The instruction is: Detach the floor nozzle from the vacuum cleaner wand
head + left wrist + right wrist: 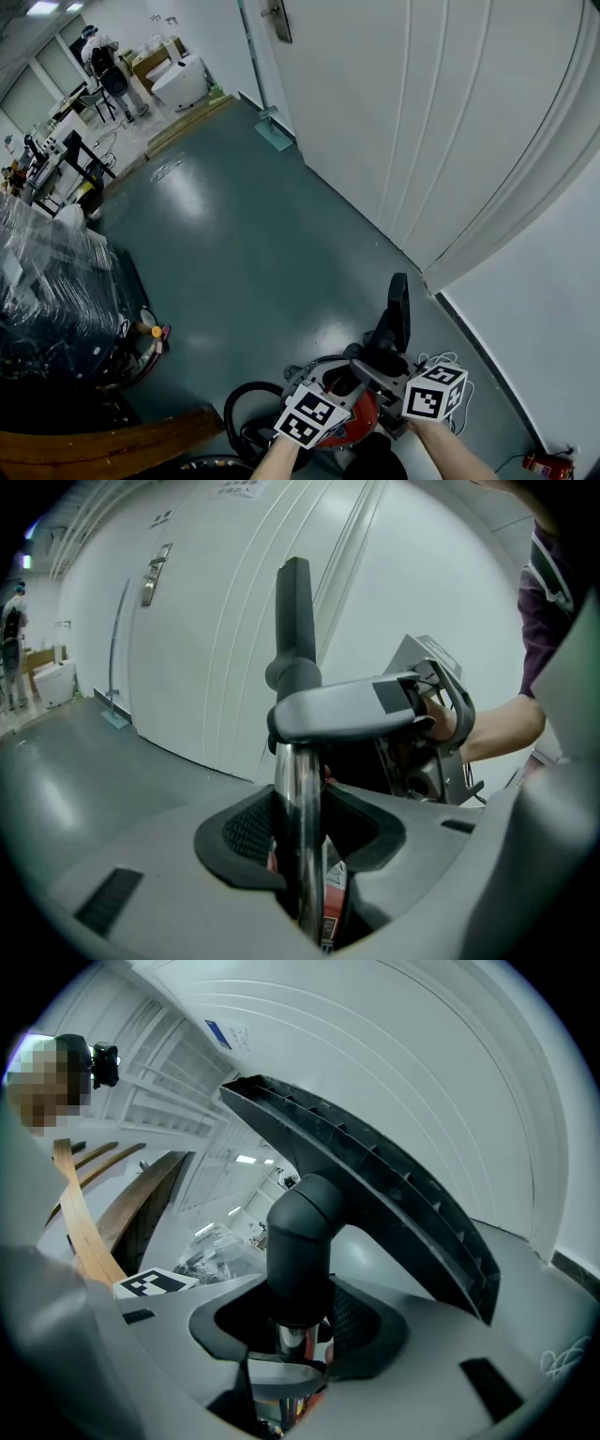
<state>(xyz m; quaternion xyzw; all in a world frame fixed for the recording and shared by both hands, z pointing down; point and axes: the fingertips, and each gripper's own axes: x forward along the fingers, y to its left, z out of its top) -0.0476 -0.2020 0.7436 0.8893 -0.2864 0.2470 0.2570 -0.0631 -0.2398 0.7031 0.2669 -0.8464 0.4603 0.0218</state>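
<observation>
Down near the floor, the head view shows the person holding both tools close together over a red vacuum cleaner (361, 424), its black hose (238, 412) looped to the left on the grey-green floor (244, 253). The left gripper (335, 389) and the right gripper (362, 368) meet on the upright tube. Above them the floor nozzle (399, 309) stands up on end, just in front of the white door (422, 112). A wooden board (103, 445) lies at the lower left.

In the left gripper view, the shiny metal wand (298, 789) runs upright between this gripper's two dark pads, and the jaws are closed on it. Higher up the tube, the right gripper's grey jaw reaches in from the right and wraps the black neck, where the nozzle joins the wand. The person's hand (492, 726) is behind it. The nozzle rises above that, narrow edge on.

In the right gripper view, the jaws are clamped on the black neck (300, 1232) of the floor nozzle, which fills the gap between the pads. The nozzle's long ribbed underside (375, 1176) slants away up and to the right. A short piece of bare metal wand shows just beneath the neck, so the nozzle is on the wand. The left gripper's marker cube (150, 1284) sits low on the left.
</observation>
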